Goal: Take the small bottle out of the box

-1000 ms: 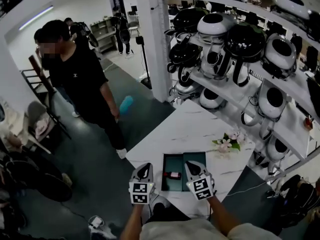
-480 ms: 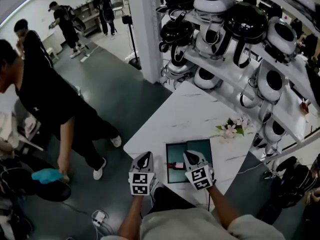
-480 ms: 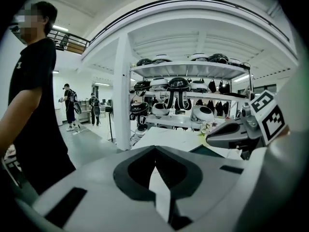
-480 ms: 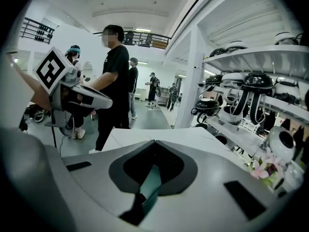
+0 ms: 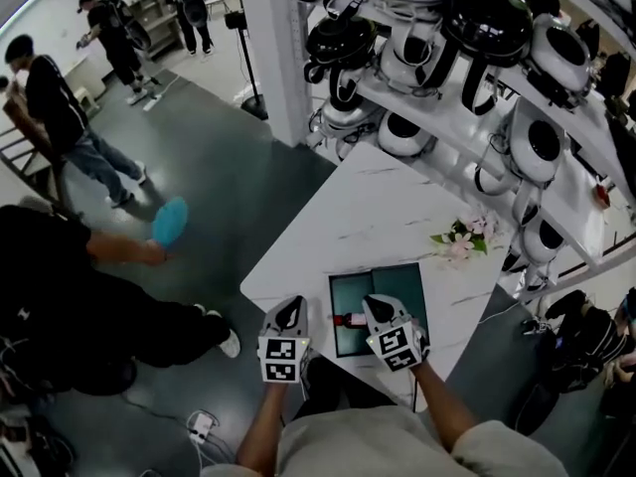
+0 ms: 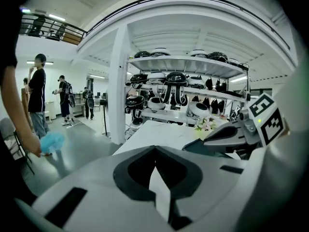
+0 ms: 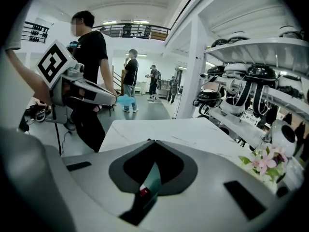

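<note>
The left gripper (image 5: 289, 309) and the right gripper (image 5: 377, 306) have their jaws together, empty (tips touching), with the small bottle (image 5: 348, 319) lying in the box (image 5: 402, 284) between them, nearer the right one.

Left gripper (image 5: 289, 309), right gripper (image 5: 377, 306): jaws together

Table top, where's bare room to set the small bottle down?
Widest: the table beyond the box, up to the far corner, left of the flowers. A narrow strip lies left of the box. Crowded: the near edge, where the left gripper and right gripper flank the small bottle.
</note>
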